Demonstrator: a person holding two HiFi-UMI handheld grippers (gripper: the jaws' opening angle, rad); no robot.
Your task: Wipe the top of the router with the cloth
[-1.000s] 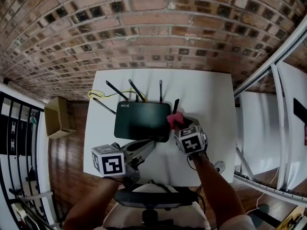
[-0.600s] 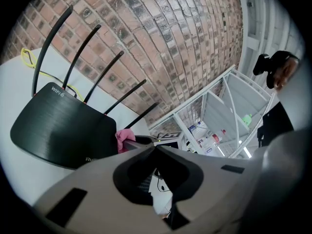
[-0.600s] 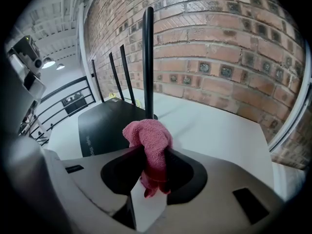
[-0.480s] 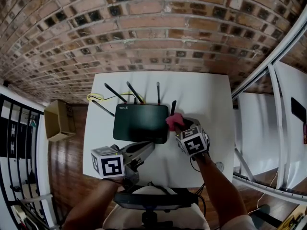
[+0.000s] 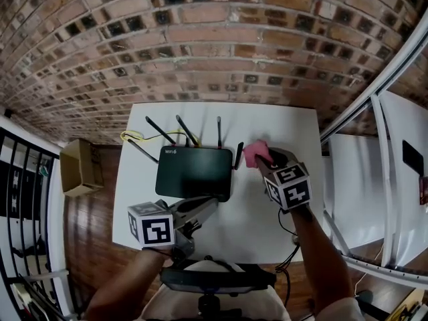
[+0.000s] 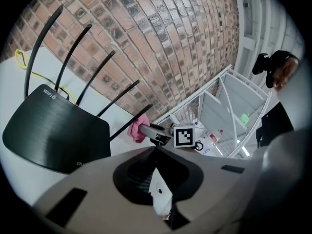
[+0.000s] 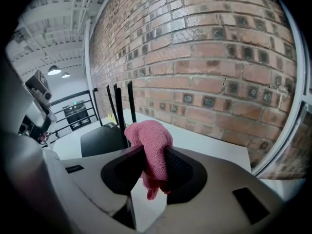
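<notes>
We reckon it's mid-wipe: our right hand-held gripper (image 5: pixel 263 158) pinches the cloth (image 5: pixel 253 152) at the router's (image 5: pixel 194 172) 2 o'clock, needs lowering onto the top.

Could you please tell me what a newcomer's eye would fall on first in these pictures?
Most likely the pink cloth, pinched in the right hand-held gripper just right of the black router and clear of its top. Next comes that router itself, with its thin antennas, in the middle of the white table that stands against a brick wall.
</notes>
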